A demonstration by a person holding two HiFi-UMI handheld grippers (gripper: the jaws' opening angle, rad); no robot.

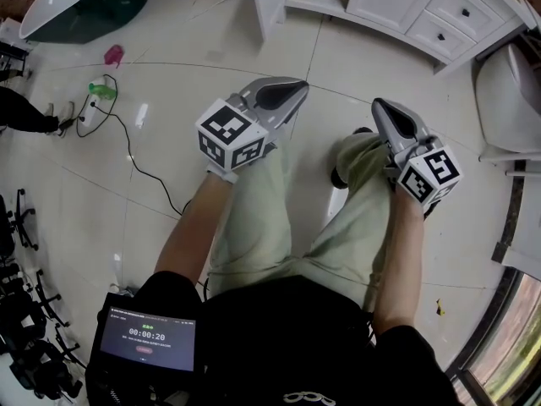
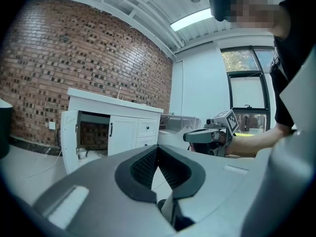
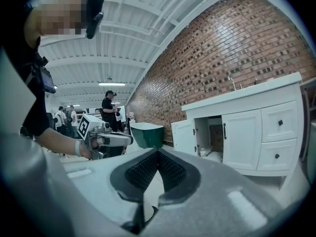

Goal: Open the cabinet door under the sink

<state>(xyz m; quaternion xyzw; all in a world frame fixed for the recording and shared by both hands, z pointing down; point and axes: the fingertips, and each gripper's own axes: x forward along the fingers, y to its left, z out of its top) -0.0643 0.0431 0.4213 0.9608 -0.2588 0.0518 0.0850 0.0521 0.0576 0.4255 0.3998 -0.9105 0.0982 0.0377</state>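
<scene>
Digits reading 00:00:20 show on the dark screen (image 1: 150,338) at the person's chest; the only other print is the black-and-white square markers on each claw's cube. Both forearms reach forward over pale green trousers (image 1: 254,227), level and well apart. The left claw (image 1: 296,91) and the right claw (image 1: 382,108) both point toward the far side of the tiled floor (image 1: 169,74). Each claw is clenched, its dark ribbed pads meeting at the tip with nothing between them. Neither touches anything. The white sink cabinet (image 1: 406,11) stands far ahead against the brick wall (image 2: 74,48). Its left door (image 2: 69,137) is swung outward, and the dim inside shows beside a closed door (image 2: 122,136). A green tub (image 3: 145,134) stands further left.
</scene>
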